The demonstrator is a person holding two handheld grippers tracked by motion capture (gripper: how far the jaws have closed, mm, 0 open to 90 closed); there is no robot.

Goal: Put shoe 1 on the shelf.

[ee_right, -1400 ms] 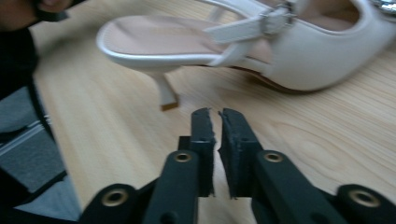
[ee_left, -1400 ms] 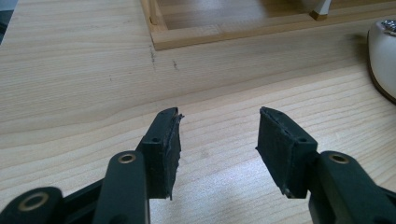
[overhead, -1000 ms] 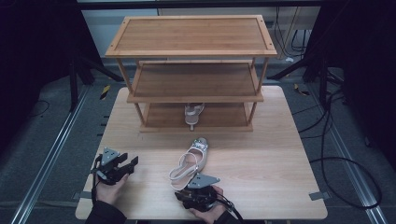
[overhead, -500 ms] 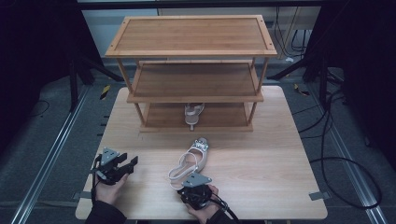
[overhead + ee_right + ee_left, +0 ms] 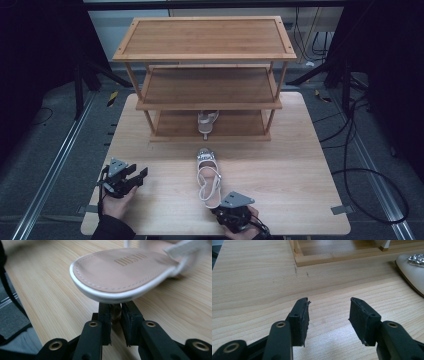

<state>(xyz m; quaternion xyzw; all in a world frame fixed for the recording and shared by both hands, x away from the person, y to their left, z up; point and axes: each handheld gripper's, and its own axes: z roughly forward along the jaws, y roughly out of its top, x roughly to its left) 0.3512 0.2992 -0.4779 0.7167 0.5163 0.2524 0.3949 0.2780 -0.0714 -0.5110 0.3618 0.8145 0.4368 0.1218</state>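
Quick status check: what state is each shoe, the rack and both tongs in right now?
Near sandal: on the table, heel clamped, toe toward the rack.
Far sandal: standing on the rack's bottom shelf.
Rack: upright, upper two shelves bare.
Right tongs: just closed onto the near sandal's heel.
Left tongs: open, holding nothing, over the table.

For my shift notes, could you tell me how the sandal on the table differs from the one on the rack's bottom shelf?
The table sandal lies out on the open tabletop; the shelf sandal sits under the rack. The right gripper pinches the table sandal's heel; nothing touches the shelf sandal. Both are white, strappy and heeled, toes pointing opposite ways.
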